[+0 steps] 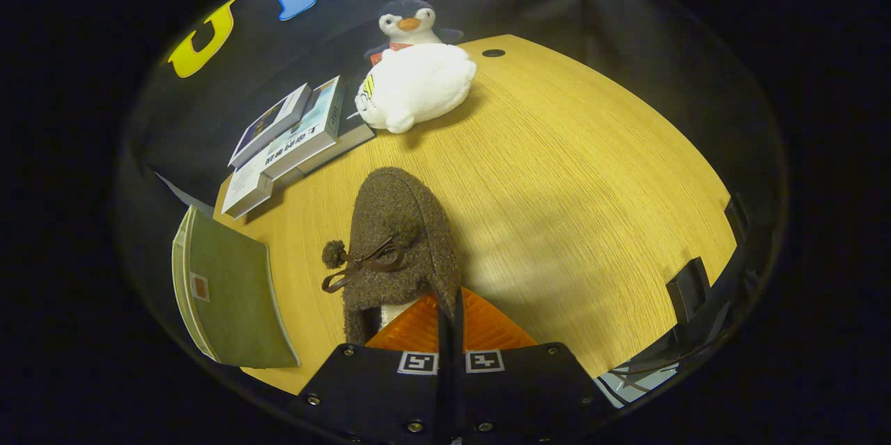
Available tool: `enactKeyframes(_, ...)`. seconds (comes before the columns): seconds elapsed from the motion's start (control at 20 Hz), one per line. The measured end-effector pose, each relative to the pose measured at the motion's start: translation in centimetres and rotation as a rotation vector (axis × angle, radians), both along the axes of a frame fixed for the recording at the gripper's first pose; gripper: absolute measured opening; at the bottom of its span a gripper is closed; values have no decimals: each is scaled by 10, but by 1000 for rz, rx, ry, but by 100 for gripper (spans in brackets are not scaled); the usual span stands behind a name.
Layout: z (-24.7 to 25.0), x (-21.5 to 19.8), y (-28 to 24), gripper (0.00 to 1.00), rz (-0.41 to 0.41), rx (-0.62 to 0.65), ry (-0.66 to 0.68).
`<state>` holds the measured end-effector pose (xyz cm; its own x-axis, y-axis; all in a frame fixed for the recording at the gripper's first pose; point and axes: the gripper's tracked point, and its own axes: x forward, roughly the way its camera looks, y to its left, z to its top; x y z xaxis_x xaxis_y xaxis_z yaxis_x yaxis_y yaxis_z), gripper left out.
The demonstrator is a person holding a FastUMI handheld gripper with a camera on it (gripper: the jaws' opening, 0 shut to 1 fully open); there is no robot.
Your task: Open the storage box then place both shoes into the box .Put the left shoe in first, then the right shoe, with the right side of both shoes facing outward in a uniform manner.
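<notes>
Shoe point(400, 236): one is in sight, a brown fuzzy slipper-like shoe with a pompom and a dark lace bow on its upper. It points away from the gripper, toe toward the back of the worktop, heel end between the orange fingers.

Largest of all is the worktop point(592, 173), a single pale wood surface with a rounded far edge and one small dark hole point(493, 53) near that edge. On its near left side lies one green folder point(226, 292), flat, partly over the worktop's edge. Farther back on the left sits a stack of three books point(292, 138), fanned slightly, their spines toward the shoe. Just beyond the books rest two plush toys: a white one point(418, 86) lying on the worktop, and a penguin point(409, 21) upright behind it, touching it. On the right rim two dark brackets point(688, 288) stand at the worktop's edge.

Gripper point(449, 323): its two orange fingers point(411, 330) are drawn nearly together, only a thin dark slit between them, and the shoe's heel rim sits in that slit, so it is clenched on the shoe. The gripper body is level and aimed forward over the worktop's near middle, and the shoe stretches straight ahead from the fingertips. Two square markers point(451, 362) sit side by side on its black housing.
</notes>
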<state>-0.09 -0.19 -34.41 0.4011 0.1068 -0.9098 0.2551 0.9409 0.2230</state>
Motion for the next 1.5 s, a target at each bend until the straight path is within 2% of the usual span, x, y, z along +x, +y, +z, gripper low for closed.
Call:
enactKeyframes(0.6, 73, 12, 49, 0, -10, 28, -97)
enactKeyframes(1.5, 129, 28, 182, 0, 96, 111, -170)
